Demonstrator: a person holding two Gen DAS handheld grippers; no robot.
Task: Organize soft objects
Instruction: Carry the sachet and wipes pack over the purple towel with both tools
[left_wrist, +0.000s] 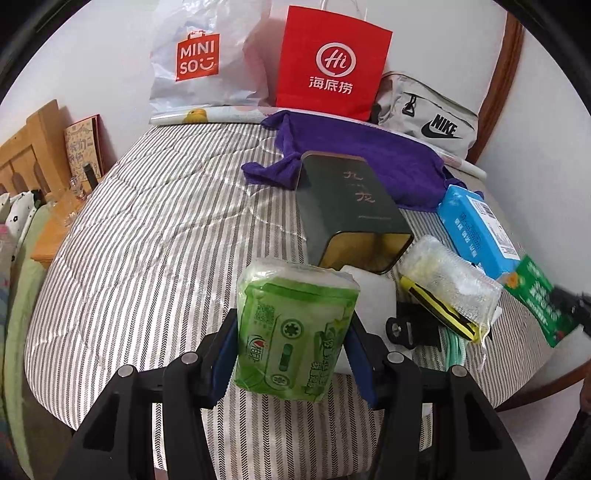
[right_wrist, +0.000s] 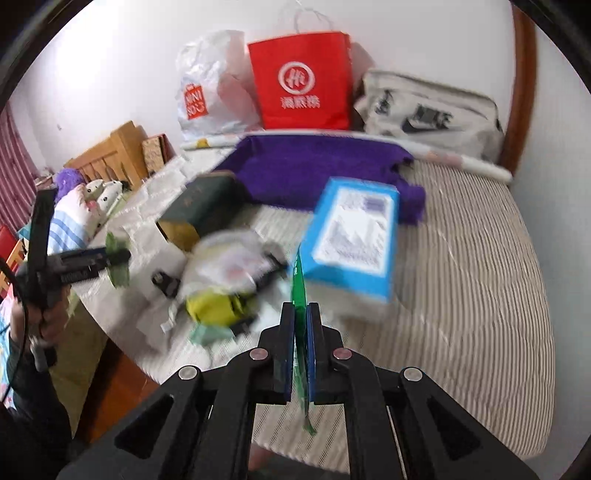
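My left gripper (left_wrist: 295, 328) is shut on a green tissue pack (left_wrist: 295, 328) and holds it above the striped bed (left_wrist: 147, 240). My right gripper (right_wrist: 300, 314) is shut on a thin green packet (right_wrist: 300, 280), seen edge-on; the same packet shows at the right of the left wrist view (left_wrist: 539, 295). Ahead lie a blue tissue pack (right_wrist: 351, 236), a purple towel (right_wrist: 314, 166), a bubble-wrapped bundle (left_wrist: 447, 280) and a dark green tin (left_wrist: 351, 210) lying on its side with its open end towards me.
A white Miniso bag (left_wrist: 207, 59), a red paper bag (left_wrist: 332, 62) and a grey Nike bag (left_wrist: 424, 110) stand against the wall at the back. A wooden headboard (left_wrist: 29, 147) and pillows are at the left. A yellow-black item (left_wrist: 436, 302) lies by the bundle.
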